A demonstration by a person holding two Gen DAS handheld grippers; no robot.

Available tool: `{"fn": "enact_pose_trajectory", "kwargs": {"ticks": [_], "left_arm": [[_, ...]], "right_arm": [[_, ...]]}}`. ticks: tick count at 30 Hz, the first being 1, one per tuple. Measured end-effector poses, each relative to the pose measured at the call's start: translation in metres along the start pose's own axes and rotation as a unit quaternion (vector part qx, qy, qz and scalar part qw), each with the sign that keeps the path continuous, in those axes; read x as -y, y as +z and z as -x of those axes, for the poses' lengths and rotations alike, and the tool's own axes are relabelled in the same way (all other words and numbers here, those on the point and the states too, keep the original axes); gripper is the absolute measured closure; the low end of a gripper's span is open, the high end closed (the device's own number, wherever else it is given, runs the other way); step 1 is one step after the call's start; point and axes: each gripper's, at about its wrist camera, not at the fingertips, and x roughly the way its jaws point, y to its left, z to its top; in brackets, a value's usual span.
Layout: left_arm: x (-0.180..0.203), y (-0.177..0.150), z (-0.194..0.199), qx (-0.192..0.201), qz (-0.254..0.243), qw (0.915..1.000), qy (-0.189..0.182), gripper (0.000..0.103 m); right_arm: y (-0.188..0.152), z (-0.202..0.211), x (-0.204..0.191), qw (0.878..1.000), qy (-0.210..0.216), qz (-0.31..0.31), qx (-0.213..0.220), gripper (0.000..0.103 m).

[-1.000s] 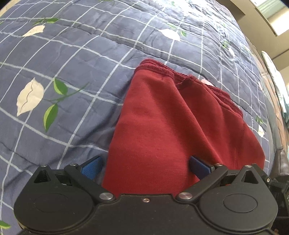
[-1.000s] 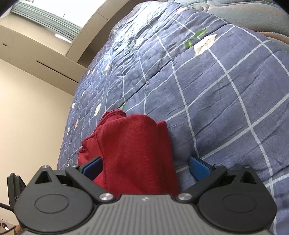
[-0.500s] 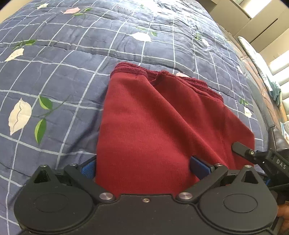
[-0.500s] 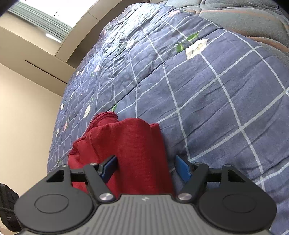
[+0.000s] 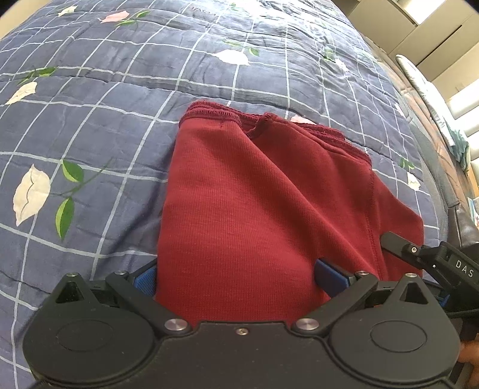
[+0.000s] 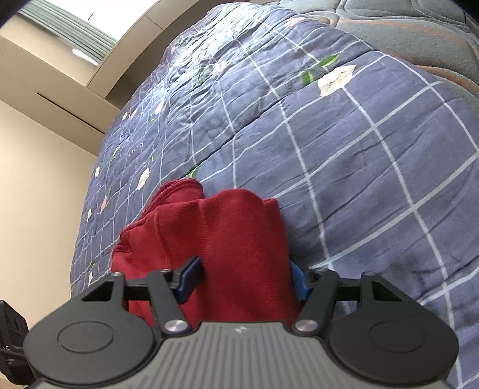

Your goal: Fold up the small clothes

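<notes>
A dark red garment [image 5: 269,209] lies folded on the blue checked quilt [image 5: 119,119], its stitched hem at the far end. My left gripper [image 5: 238,278] points down at its near edge, jaws wide apart. The cloth lies between the blue pads [image 5: 329,273] and partly covers the left one. My right gripper [image 6: 244,276] is at the garment's [image 6: 239,239] other corner. Its jaws are closing with a raised fold of red cloth between the blue pads [image 6: 190,275]. A black part of the right tool [image 5: 419,257] shows at the garment's right edge in the left wrist view.
The quilt [image 6: 359,179] covers the whole bed, printed with leaves and pale flowers. A grey patterned cover [image 6: 404,27] lies at the far right. A beige wall [image 6: 39,209] stands beyond the bed's left side. Cushions or bedding [image 5: 428,95] line the bed's right edge.
The right jaws have narrowed from wide open to close around the red fold. The left view has rolled a little, and the right tool has come into it at the right.
</notes>
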Motion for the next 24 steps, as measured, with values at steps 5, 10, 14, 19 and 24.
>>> {"fn": "enact_pose_trajectory", "kwargs": {"ticks": [5, 10, 14, 19, 24], "left_arm": [[-0.003, 0.000, 0.000, 0.000, 0.002, 1.0000, -0.008, 0.001], [-0.005, 0.000, 0.002, -0.002, 0.003, 0.9999, -0.016, 0.001], [-0.005, 0.000, 0.004, -0.003, 0.002, 0.9997, -0.022, 0.001], [-0.006, 0.000, 0.006, -0.004, -0.003, 0.9995, -0.032, 0.001], [-0.009, 0.000, 0.009, -0.002, -0.008, 0.9990, -0.045, 0.003]], "right_arm": [[-0.002, 0.000, -0.003, 1.000, -0.007, 0.001, 0.004, 0.039], [-0.002, -0.003, -0.004, 1.000, -0.013, 0.000, 0.004, 0.036], [-0.003, -0.005, -0.006, 1.000, -0.021, -0.001, 0.008, 0.036], [-0.006, -0.004, -0.010, 0.999, -0.031, -0.010, 0.016, 0.038], [-0.010, -0.001, -0.018, 0.999, -0.040, -0.004, 0.028, 0.053]]}}
